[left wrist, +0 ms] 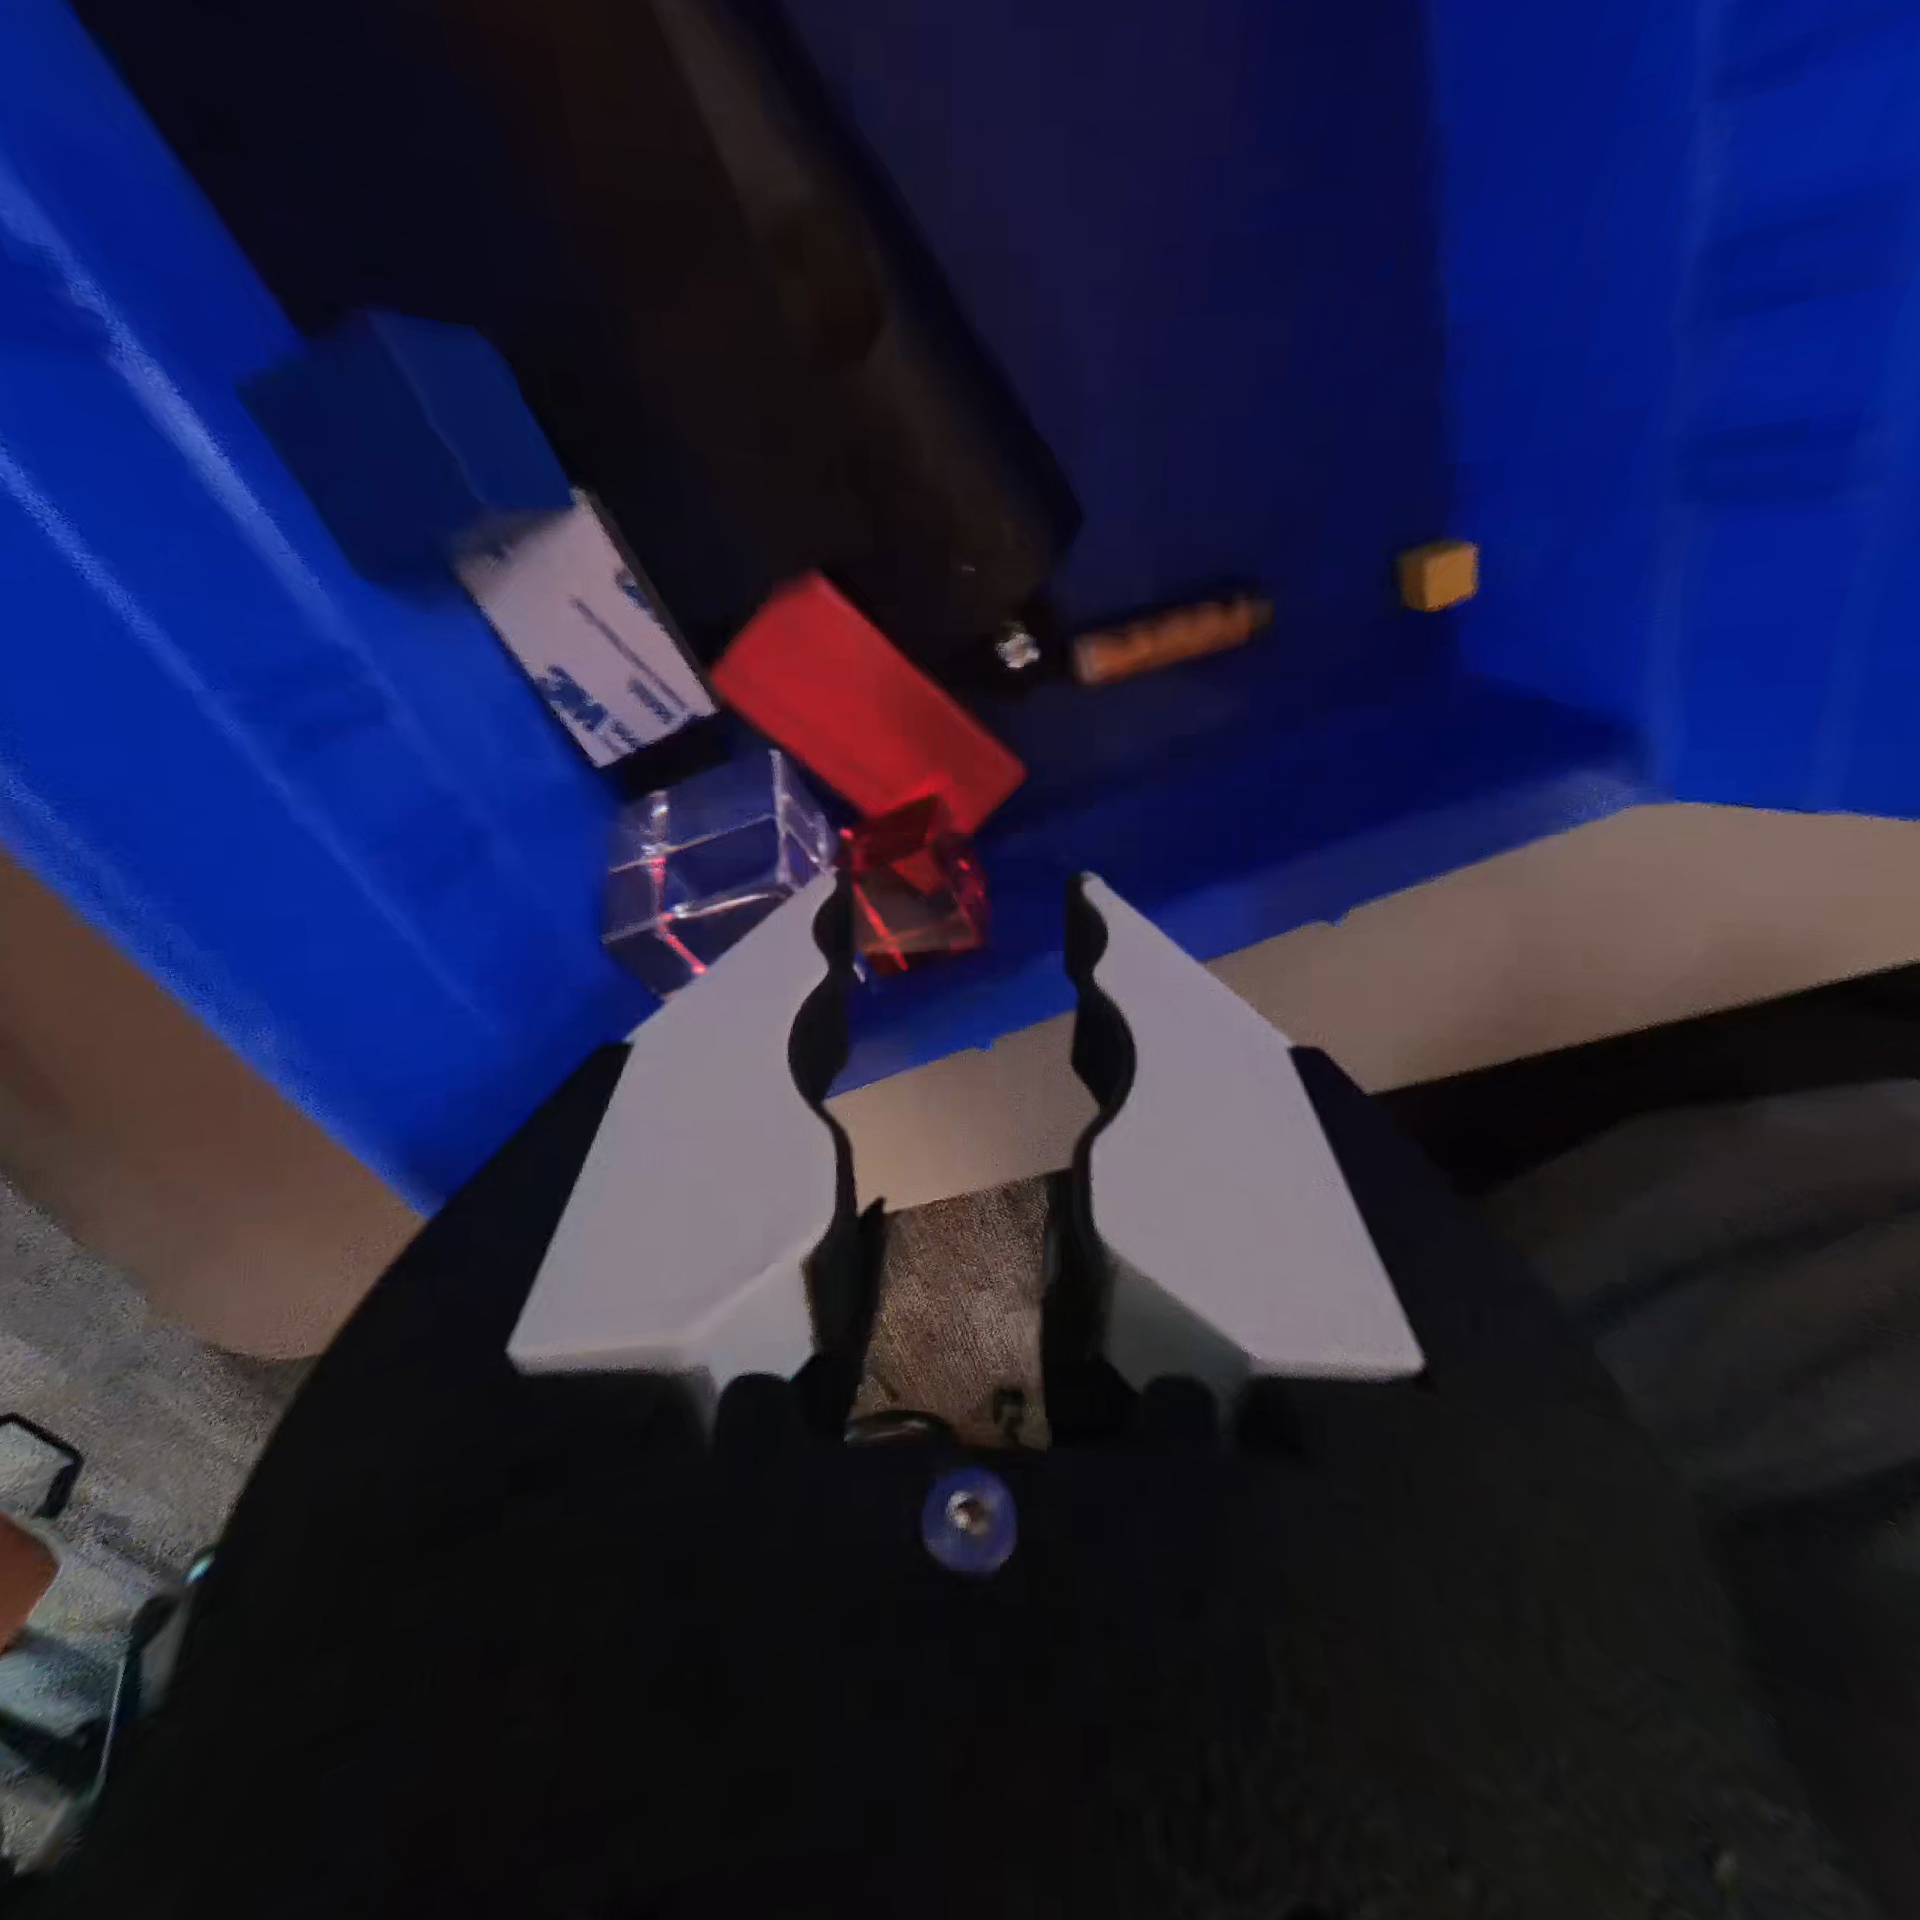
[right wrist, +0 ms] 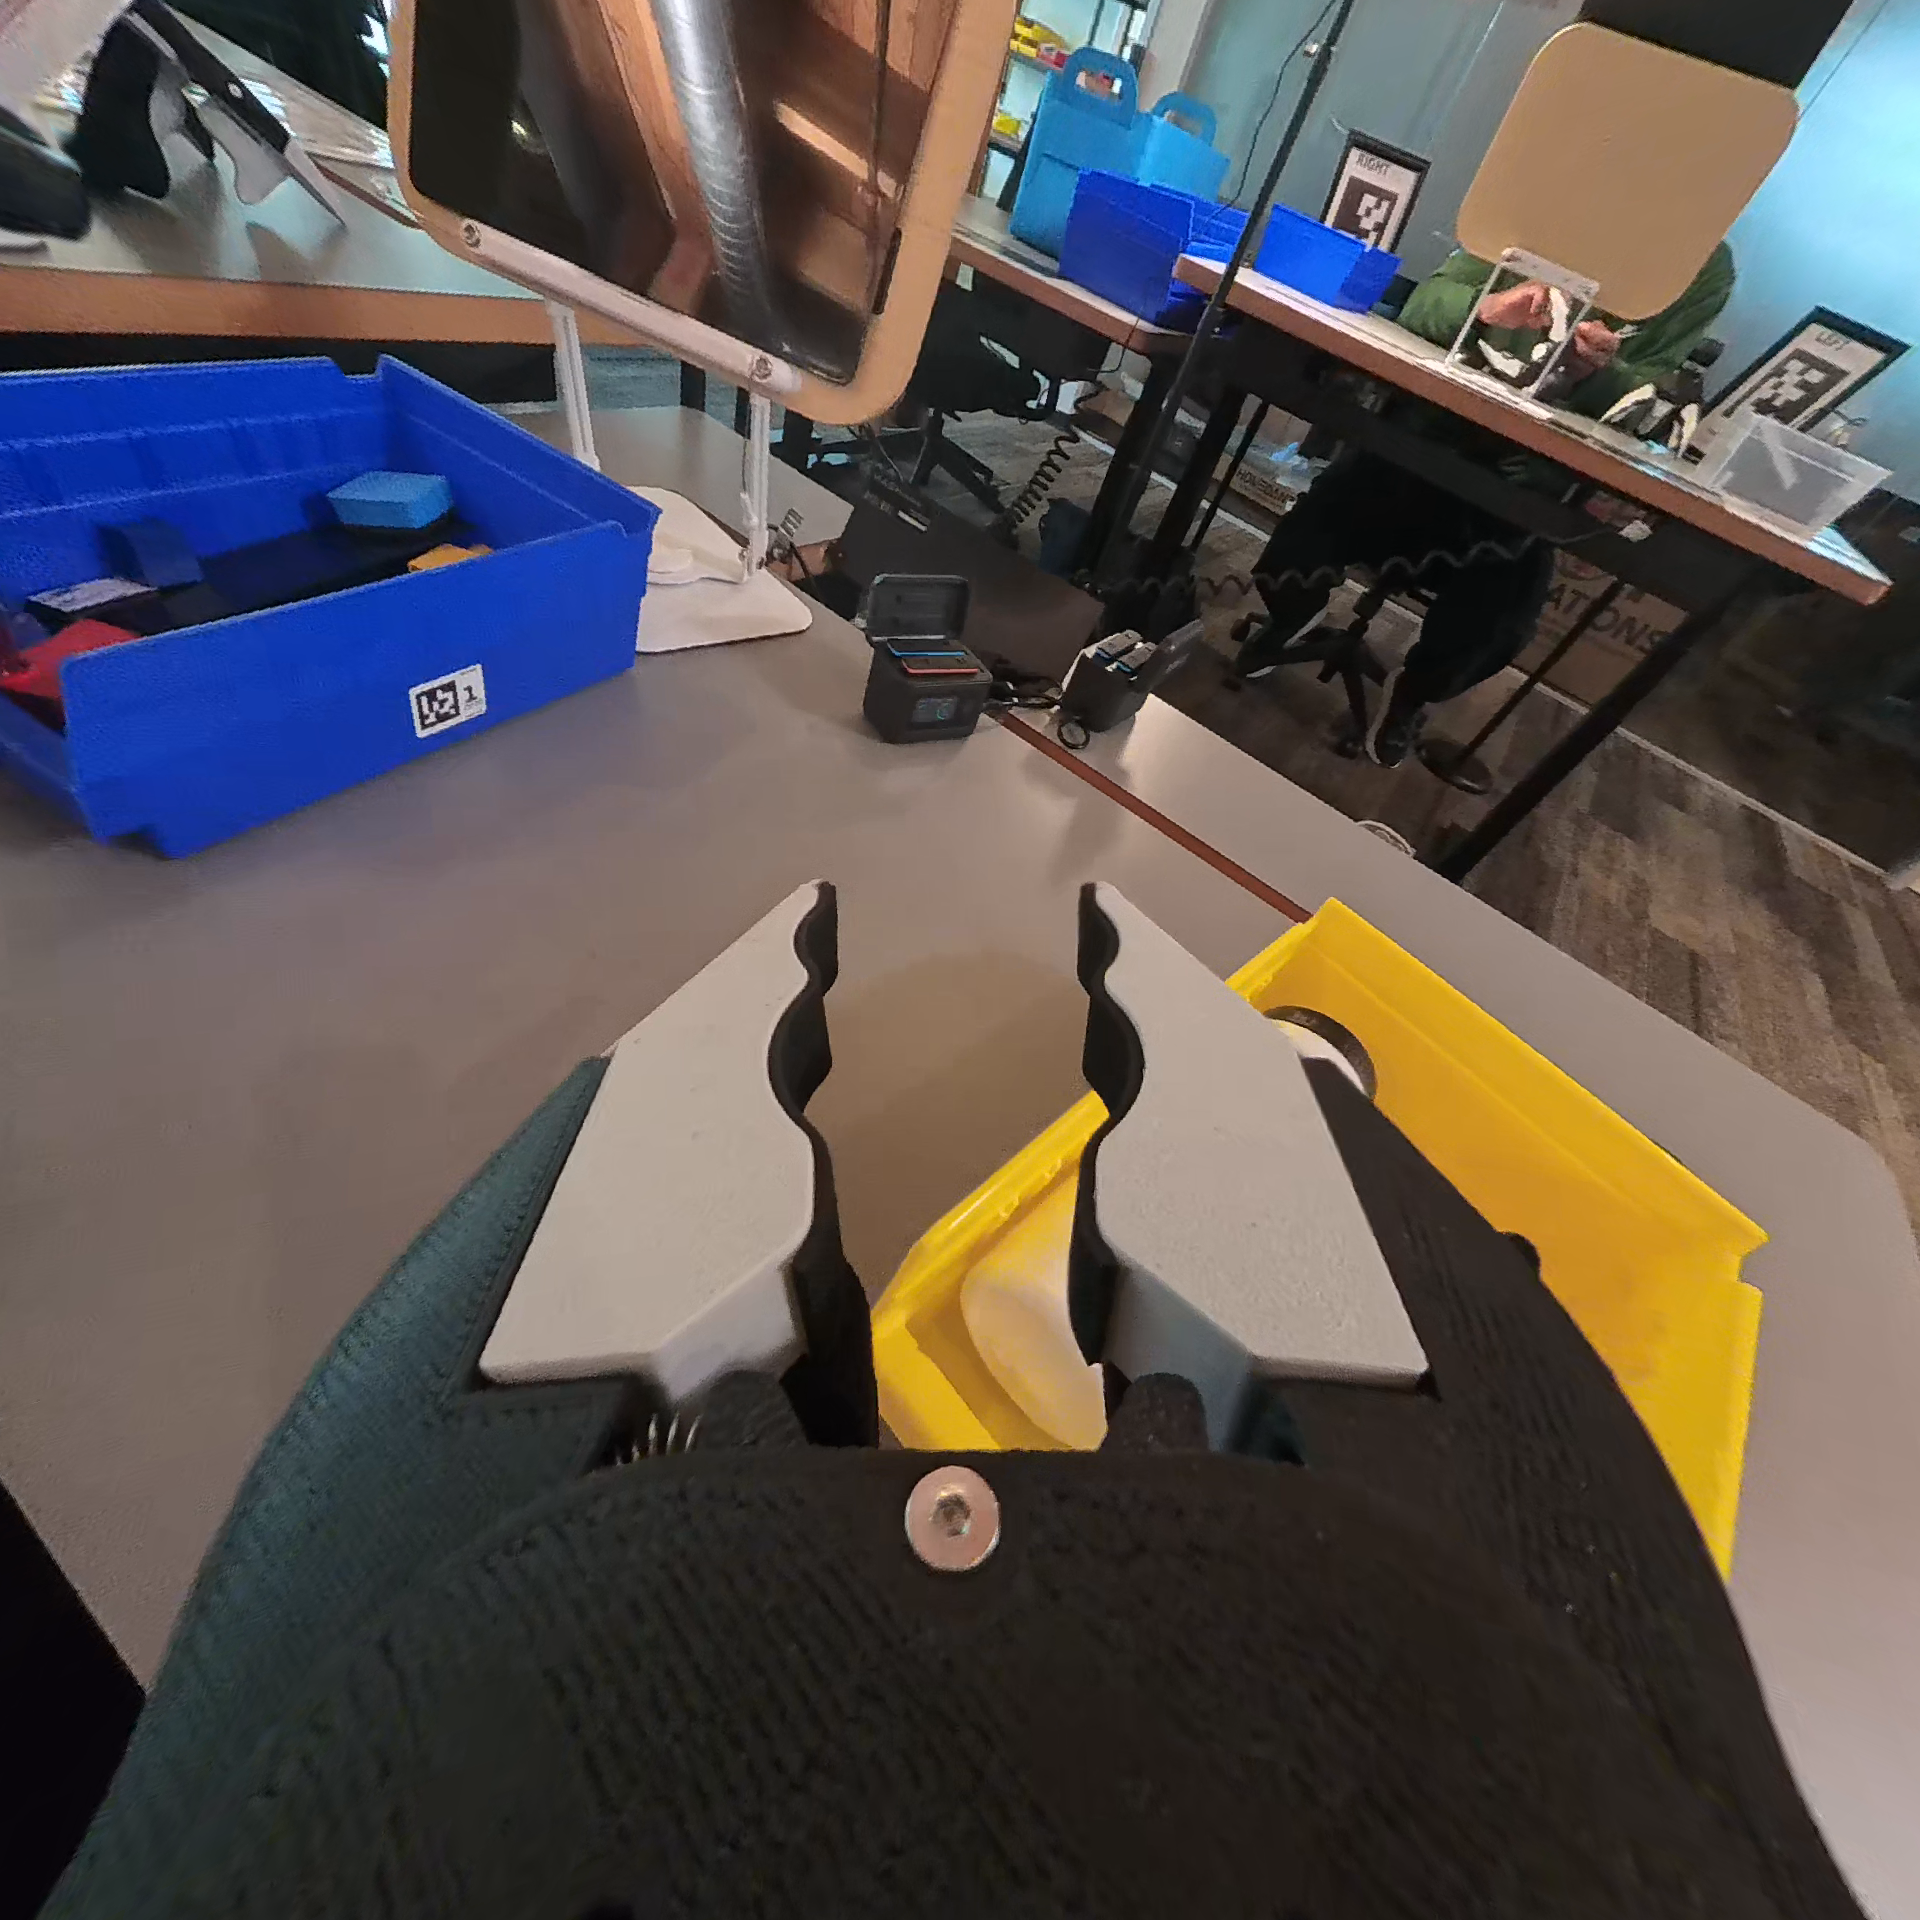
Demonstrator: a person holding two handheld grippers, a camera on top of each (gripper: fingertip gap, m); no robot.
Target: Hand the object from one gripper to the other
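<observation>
Left wrist view: the left gripper (left wrist: 956, 894), spread and empty, hovers just beside what looks like a red cube (left wrist: 914, 899) in the blue bin (left wrist: 260, 675).

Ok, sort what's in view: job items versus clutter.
Job:
left gripper, open
right gripper, open
blue bin
red block
clear cubes
yellow bin

Clutter:
mirror on stand
black charger cases

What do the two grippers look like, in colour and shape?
Both look alike. The left gripper and right gripper each have two light grey, wedge-shaped fingers lined with wavy black pads. These sit in a black, ribbed body with one silver screw in the middle. No cables or sleeves show.
</observation>
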